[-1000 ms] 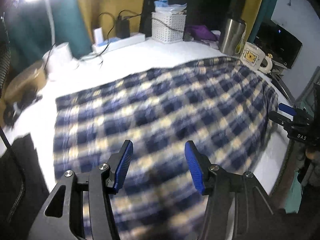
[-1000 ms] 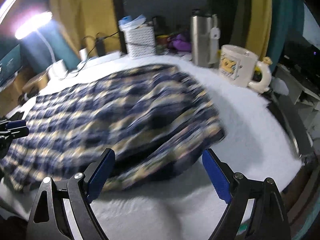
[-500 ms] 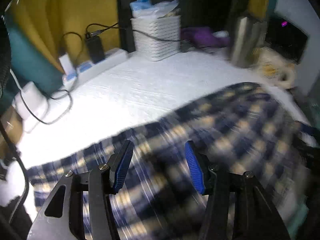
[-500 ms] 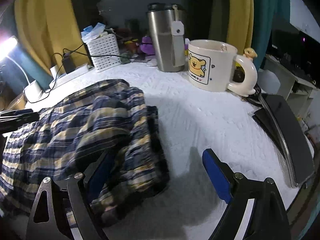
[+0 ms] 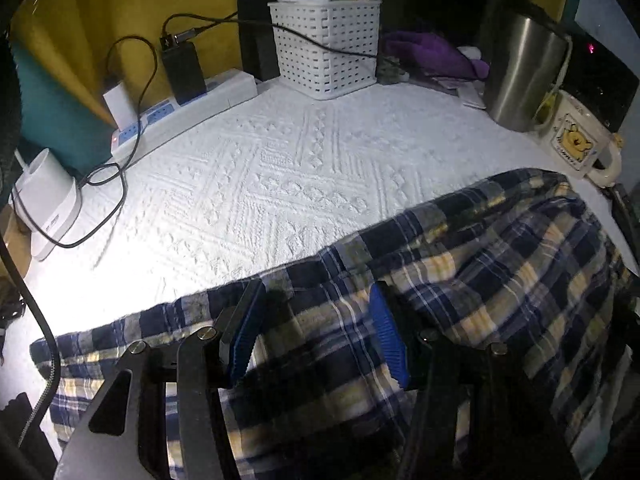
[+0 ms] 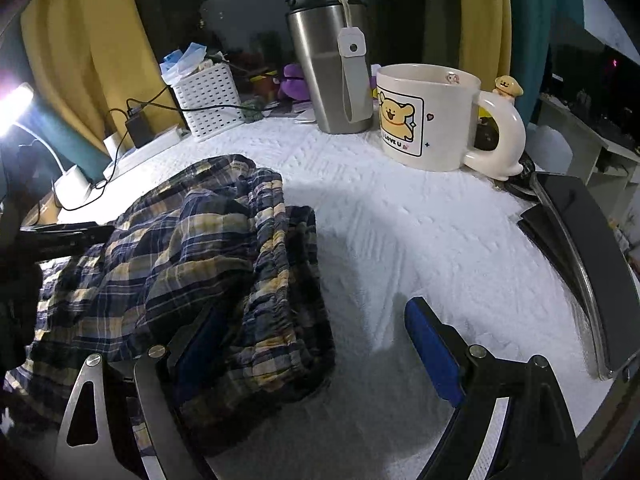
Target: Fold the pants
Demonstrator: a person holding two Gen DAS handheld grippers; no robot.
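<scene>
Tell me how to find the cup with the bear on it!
Look at the white bumpy tablecloth and go to its far edge, past the checked pants. Beside the tall silver tumbler stands the cream mug. Only it has a yellow cartoon bear on its side and a fat curved handle.

Yellow curtains (image 6: 80,60) hang behind a white textured tabletop (image 5: 280,184), lit by a lamp (image 6: 16,104) at left.

Left wrist view: close above plaid pants (image 5: 460,280), tilted down toward table's (image 5: 260,184) back edge. Right wrist view: low over pants' end, facing mug (image 6: 428,116) — both share basket (image 5: 324,48), tumbler (image 6: 332,64).
</scene>
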